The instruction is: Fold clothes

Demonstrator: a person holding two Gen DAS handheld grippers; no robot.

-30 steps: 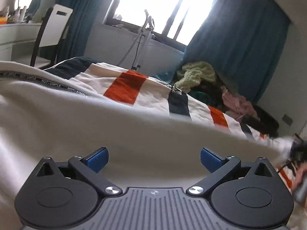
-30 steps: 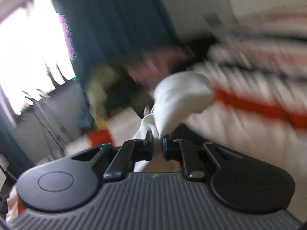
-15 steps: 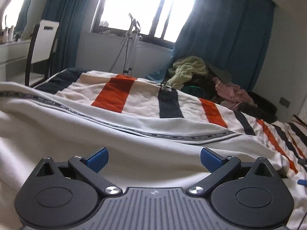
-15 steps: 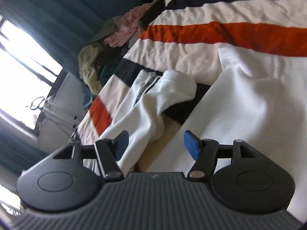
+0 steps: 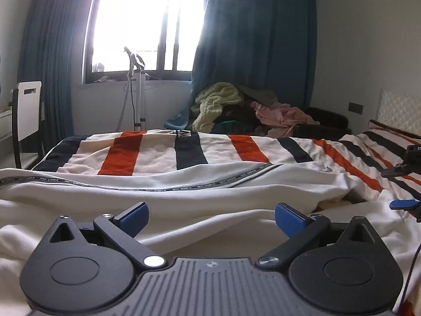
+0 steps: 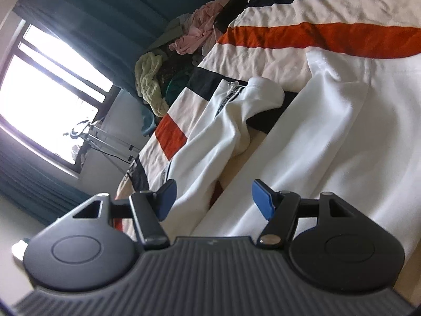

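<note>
While my left gripper (image 5: pixel 211 214) hovers with fingers spread wide and empty, white garment (image 5: pixel 163 200) lying across the striped bed (image 5: pixel 189 152), my right gripper (image 6: pixel 211 197) likewise parted, clutching nothing, white sleeve (image 6: pixel 223 131) loose beneath.

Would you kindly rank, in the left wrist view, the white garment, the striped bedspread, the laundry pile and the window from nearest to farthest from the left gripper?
1. White garment: directly under and ahead of the left gripper.
2. Striped bedspread: beyond the garment.
3. Laundry pile: past the bed's far edge, right of centre.
4. Window: on the back wall, upper left.
</note>
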